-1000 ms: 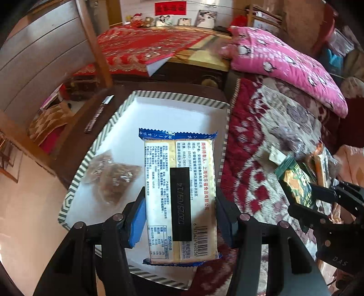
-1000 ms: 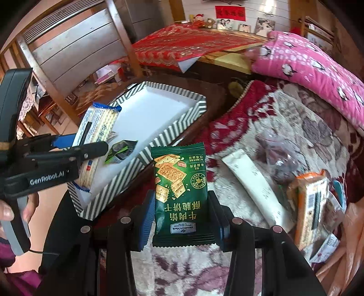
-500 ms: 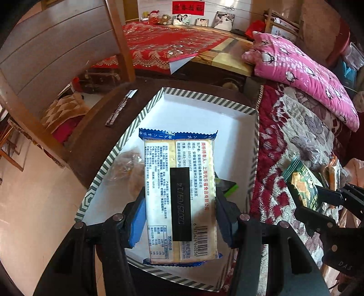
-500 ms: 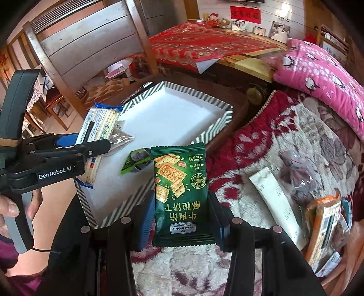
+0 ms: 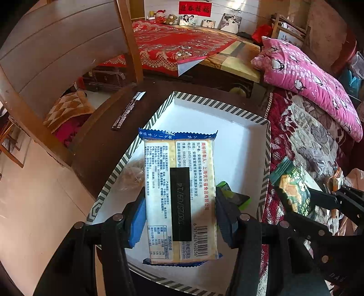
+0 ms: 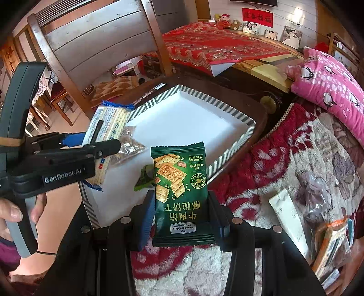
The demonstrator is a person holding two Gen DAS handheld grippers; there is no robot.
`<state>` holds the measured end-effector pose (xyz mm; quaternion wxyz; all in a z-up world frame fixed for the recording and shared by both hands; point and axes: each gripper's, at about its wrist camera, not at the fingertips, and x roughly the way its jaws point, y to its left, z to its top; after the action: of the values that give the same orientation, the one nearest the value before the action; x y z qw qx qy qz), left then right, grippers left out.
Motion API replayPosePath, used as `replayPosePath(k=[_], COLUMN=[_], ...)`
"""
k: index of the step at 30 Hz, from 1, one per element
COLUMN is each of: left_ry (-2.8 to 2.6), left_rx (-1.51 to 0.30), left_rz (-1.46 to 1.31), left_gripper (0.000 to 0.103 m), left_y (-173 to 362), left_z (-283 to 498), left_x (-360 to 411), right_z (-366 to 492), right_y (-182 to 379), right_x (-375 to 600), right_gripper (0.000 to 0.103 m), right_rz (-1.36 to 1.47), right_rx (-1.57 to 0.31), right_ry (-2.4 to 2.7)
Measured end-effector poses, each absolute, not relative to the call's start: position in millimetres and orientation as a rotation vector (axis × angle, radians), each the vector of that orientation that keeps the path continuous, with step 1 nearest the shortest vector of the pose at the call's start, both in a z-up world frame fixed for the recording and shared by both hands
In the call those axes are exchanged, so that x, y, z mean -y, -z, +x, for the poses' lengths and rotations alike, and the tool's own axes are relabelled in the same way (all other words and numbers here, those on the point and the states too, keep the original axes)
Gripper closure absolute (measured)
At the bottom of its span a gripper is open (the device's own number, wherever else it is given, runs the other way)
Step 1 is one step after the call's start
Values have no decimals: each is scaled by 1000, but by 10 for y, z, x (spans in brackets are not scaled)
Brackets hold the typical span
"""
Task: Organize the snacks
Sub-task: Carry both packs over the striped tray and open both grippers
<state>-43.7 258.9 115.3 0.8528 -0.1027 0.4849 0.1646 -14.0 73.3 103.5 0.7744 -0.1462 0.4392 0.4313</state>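
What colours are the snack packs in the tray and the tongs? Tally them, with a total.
Green: 2, the cracker packet in the right tongs and a small packet in the tray.
Blue-edged: 1, the cracker pack in the left tongs.
Clear: 1, a bag in the tray.
Total: 4.

A lived-in home, likely a bedroom: a pink penguin-print pillow lies on a floral blanket, with a wooden chair, framed family photos, a red banner and stuffed toys behind.
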Motion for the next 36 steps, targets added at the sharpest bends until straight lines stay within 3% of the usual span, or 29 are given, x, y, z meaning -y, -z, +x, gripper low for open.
replayPosePath(k=[21, 36], left_ry=[-341, -328], left_rx=[-1062, -1162], left_rz=[-276, -286], left_gripper=[49, 49], left_y=[-985, -597], left_z=[63, 428], left_x=[-2898, -3017], right_z=[258, 549], right_y=[-930, -538], right_x=[-1318, -1589], right_gripper=[55, 55], right_rz=[-328, -344], right_rx=[-984, -1075], right_ry=[-935, -882])
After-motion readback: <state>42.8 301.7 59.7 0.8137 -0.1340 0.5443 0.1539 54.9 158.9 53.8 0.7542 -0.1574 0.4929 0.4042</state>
